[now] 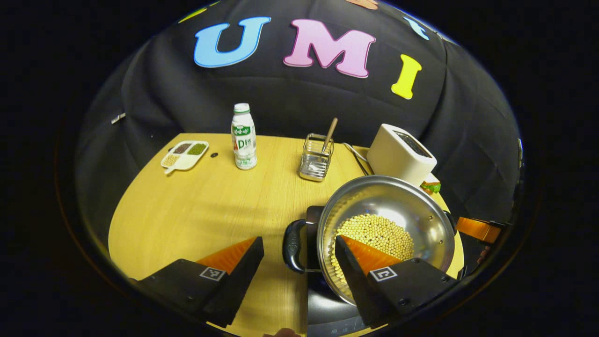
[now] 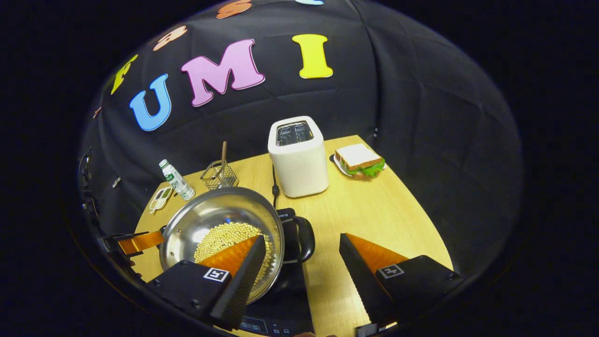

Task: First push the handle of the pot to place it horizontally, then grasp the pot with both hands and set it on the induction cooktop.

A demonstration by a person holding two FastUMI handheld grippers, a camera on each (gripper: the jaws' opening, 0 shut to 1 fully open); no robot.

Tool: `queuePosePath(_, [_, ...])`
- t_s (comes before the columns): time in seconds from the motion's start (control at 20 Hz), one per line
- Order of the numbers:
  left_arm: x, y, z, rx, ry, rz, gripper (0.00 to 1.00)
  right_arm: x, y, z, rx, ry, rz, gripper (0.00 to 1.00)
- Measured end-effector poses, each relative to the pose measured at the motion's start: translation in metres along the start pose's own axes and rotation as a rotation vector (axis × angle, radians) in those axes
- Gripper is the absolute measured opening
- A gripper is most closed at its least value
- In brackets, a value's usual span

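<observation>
A steel pot (image 1: 393,199) holding soybeans (image 1: 374,231) sits on the black induction cooktop (image 1: 327,306). In the left gripper view, my left gripper (image 1: 296,239) is open, and the pot's black loop handle (image 1: 288,247) lies between its fingers without being pressed. One finger reaches over the pot's rim. In the right gripper view, the pot (image 2: 220,213) rests on the cooktop (image 2: 281,304). My right gripper (image 2: 302,238) is open around the opposite handle (image 2: 308,236), with its left finger over the beans. Each gripper shows at the pot's far side in the other's view.
On the wooden table (image 1: 196,210) stand a milk bottle (image 1: 244,136), a divided dish of grains (image 1: 185,154), a wire basket with a wooden stick (image 1: 317,159) and a white toaster (image 2: 297,157). A sandwich (image 2: 359,159) lies beside the toaster.
</observation>
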State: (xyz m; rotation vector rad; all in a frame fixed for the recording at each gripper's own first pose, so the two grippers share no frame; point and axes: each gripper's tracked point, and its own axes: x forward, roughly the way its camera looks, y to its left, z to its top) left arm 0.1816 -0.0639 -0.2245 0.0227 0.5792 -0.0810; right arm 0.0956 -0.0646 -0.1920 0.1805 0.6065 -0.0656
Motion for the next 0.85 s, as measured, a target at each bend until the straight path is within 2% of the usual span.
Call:
queuePosePath(0.15, [-0.041, 0.001, 0.015, 0.052, -0.075, 0.001, 0.95, -0.036, 0.001, 0.023, -0.021, -0.113, -0.038, 0.99])
queuePosePath(0.5, [-0.182, 0.017, 0.049, 0.096, -0.376, 0.060, 0.95, -0.139, 0.029, 0.070, -0.092, -0.396, -0.017, 0.99])
queuePosePath(0.65, [-0.238, 0.024, 0.043, 0.089, -0.461, 0.077, 0.95, -0.183, 0.035, 0.072, -0.094, -0.495, -0.008, 0.99])
queuePosePath(0.85, [-0.302, 0.043, 0.029, 0.136, -0.559, 0.147, 0.95, -0.232, 0.031, 0.061, -0.053, -0.564, -0.020, 0.99])
